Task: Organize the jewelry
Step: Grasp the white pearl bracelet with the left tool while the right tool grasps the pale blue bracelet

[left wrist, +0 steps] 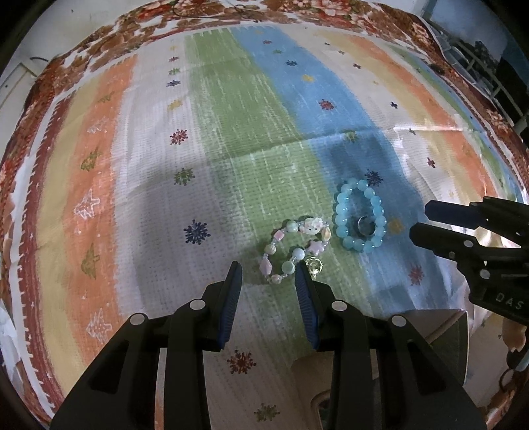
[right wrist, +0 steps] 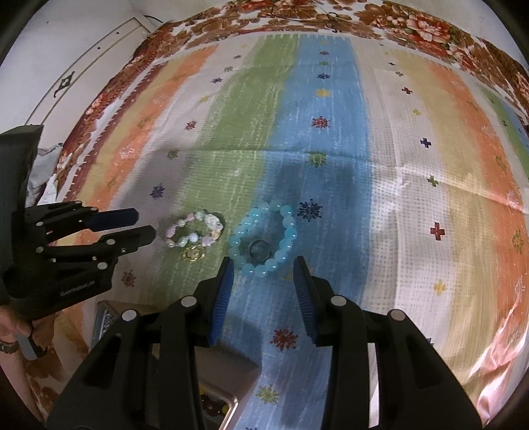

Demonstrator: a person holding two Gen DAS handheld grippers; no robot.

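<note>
Where the green stripe of the cloth meets the blue one, I see the jewelry lying in a small cluster: a pastel bead bracelet (left wrist: pixel 295 249) with a pale animal-shaped charm sits on the green, and a blue bead bracelet (left wrist: pixel 358 215) lies just beside it on the blue. A silver ring (left wrist: pixel 366 227) rests inside the blue loop, against its near beads. A small gold ring (left wrist: pixel 314 265) lies at the near edge of the pastel bracelet, touching or almost touching it.

My left tongs (left wrist: pixel 269 276) hang just short of the pastel bracelet, pointing steeply down, jaws apart with nothing between them; the right-hand pad (left wrist: pixel 304 297) overlaps the gold ring in the left wrist view, though I cannot tell whether it touches. My right tongs (right wrist: pixel 263 269) hang likewise over the near edge of the blue bracelet, jaws apart and empty, the beads showing in the gap.

Everything lies on a striped cloth (left wrist: pixel 231 132) in orange, yellow, white, green and blue, printed with small snowflakes and crosses, spread over a floral cover (right wrist: pixel 413 23) on the tabletop. In the right wrist view a hand (right wrist: pixel 13 325) grips the left tool's handle. A grey box-like object (left wrist: pixel 439 327) sits near the tabletop's near edge.
</note>
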